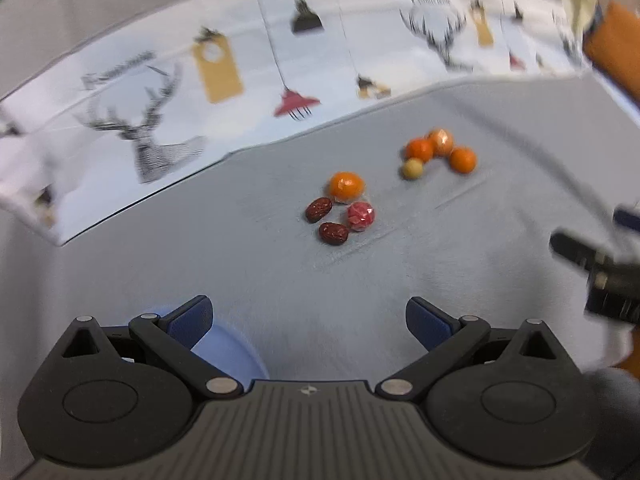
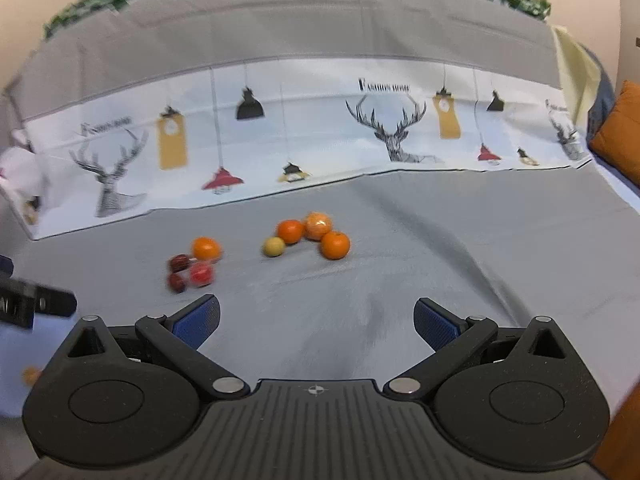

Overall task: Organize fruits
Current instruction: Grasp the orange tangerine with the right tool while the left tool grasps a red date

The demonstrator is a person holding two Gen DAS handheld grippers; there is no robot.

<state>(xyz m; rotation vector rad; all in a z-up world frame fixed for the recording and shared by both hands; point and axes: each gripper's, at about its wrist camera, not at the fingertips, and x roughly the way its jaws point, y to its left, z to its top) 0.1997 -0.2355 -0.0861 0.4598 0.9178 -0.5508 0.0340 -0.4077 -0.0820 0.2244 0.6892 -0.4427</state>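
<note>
Two small clusters of fruit lie on the grey cloth. The nearer one holds an orange (image 1: 346, 186) (image 2: 206, 249), two dark red dates (image 1: 319, 209) (image 1: 333, 233) (image 2: 179, 262) and a red wrapped fruit (image 1: 361, 216) (image 2: 201, 273). Farther right, three oranges (image 1: 420, 149) (image 2: 335, 245) and a pale yellow fruit (image 1: 412, 168) (image 2: 273, 247) touch each other. My left gripper (image 1: 309, 322) is open and empty, well short of the fruit. My right gripper (image 2: 317, 322) is open and empty too, and part of it shows at the left wrist view's right edge (image 1: 596, 268).
A light blue bowl (image 1: 228, 354) sits under my left gripper's left finger. A white cloth strip with deer and lamp prints (image 2: 280, 140) runs behind the fruit. An orange cushion (image 2: 620, 132) lies at the far right. A small orange thing (image 2: 31, 376) shows at the left edge.
</note>
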